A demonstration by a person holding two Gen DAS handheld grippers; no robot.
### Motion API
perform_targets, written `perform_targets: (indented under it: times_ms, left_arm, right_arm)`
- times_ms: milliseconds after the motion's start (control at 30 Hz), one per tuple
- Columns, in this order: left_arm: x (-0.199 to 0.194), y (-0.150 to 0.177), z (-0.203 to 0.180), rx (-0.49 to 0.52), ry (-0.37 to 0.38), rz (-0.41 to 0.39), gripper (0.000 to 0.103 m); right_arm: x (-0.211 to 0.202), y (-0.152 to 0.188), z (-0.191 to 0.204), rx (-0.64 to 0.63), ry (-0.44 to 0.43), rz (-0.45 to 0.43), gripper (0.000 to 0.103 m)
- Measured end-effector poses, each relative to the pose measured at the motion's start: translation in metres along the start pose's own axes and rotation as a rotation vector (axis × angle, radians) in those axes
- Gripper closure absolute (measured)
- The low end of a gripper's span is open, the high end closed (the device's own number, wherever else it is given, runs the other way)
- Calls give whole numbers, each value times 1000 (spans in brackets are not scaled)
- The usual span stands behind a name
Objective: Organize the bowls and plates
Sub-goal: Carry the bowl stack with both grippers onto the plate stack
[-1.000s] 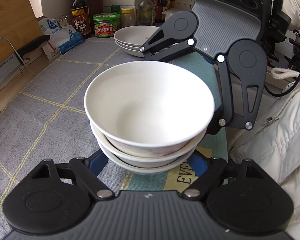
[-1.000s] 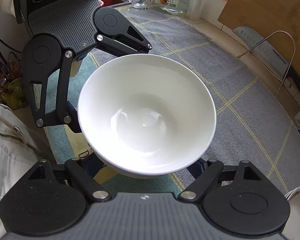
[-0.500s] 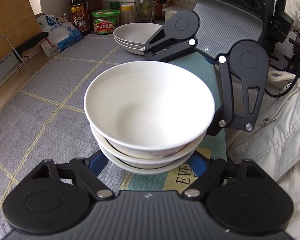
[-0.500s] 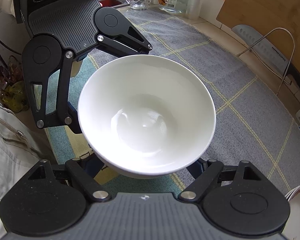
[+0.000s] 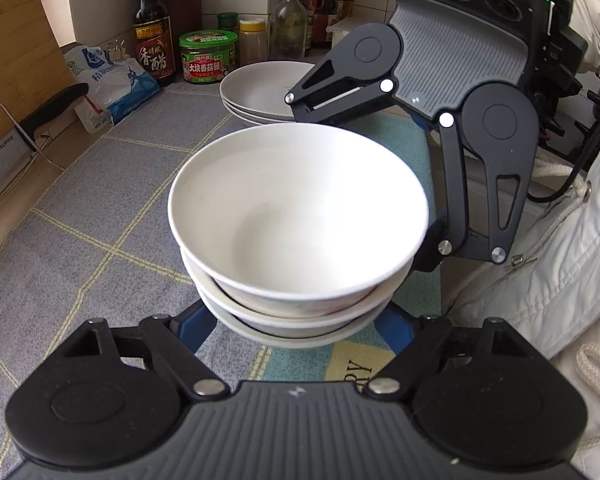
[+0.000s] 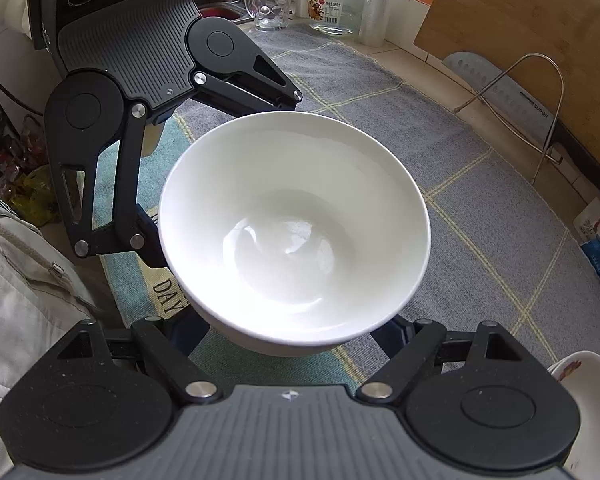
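Above the grey mat [image 5: 100,200], the stack of bowls [image 5: 298,208] sat between both grippers. Left gripper [image 5: 296,320] was clamped on the stack's lower sides, right gripper [image 6: 296,328] clamped on it from the opposite side. Plates [image 5: 260,88] sat stacked further back near the green jar [image 5: 208,56], well apart.

Counter [image 5: 16,216] w/ grey checked mat [image 5: 100,208]; plate stack [image 5: 260,92], jars on it.

"SUPOR" is printed on the cleaver blade [image 6: 512,92] at two o'clock. The mat [image 6: 168,300] at eight o'clock reads "DAY". The green-lidded jar [image 5: 208,56] at eleven o'clock carries "大块香菇酱".
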State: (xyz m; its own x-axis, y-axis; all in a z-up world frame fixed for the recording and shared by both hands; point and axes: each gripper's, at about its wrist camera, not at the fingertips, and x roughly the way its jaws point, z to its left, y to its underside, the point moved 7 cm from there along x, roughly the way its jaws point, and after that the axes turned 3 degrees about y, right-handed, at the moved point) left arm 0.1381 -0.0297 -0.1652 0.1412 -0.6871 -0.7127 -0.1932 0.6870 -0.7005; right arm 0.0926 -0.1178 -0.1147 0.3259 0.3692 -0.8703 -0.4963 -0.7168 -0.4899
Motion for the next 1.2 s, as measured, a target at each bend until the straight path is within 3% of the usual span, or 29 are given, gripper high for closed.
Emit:
perform_targets:
  times_ms: [867,1200]
  left_arm:
    - [77,-129,-23,67,-9,-57,18]
    - [116,-169,-19,115,-12,-74,19]
  right_arm:
    - [-86,83,-108,-1,99,-30,14]
    - [-96,110,-151,19,166,-19,14]
